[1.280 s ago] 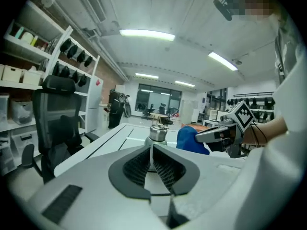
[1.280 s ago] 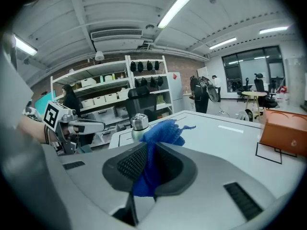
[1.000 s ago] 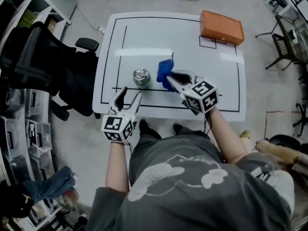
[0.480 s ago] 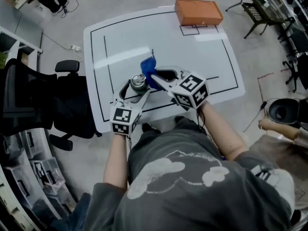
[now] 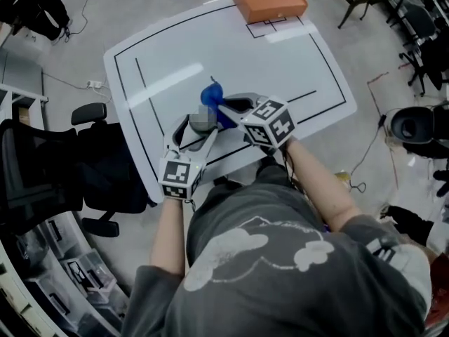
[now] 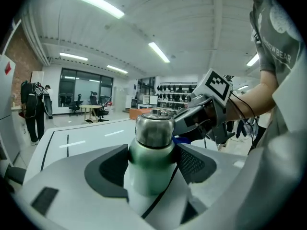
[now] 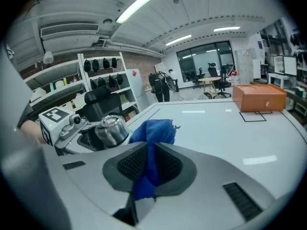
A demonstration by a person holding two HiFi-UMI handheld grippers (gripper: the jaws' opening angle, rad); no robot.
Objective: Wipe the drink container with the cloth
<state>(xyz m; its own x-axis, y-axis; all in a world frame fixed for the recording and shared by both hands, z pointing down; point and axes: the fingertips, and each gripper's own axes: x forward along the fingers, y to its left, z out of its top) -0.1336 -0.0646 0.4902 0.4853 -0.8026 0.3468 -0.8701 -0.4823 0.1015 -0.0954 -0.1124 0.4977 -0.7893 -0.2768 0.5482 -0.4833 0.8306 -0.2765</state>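
The drink container (image 6: 152,143), a green bottle with a steel cap, stands on the white table (image 5: 280,55) near its front edge. My left gripper (image 6: 152,164) has the bottle between its jaws, which have just been closing, and both pads touch the green body. A blue cloth (image 7: 153,133) is bunched between the pads of my right gripper (image 7: 149,164), which is shut on it. In the head view the cloth (image 5: 212,93) sits right beside the bottle (image 5: 202,120), with my right gripper (image 5: 223,109) just right of my left gripper (image 5: 195,126).
An orange box (image 5: 270,1) rests at the table's far edge, over small black-outlined squares. Black lines frame the tabletop. A black office chair (image 5: 42,167) stands to the left of the table. Cables lie on the floor beyond it.
My left gripper moved forward from the table's front edge and now has the bottle between its jaws. My right gripper carried the cloth left, up beside the bottle.
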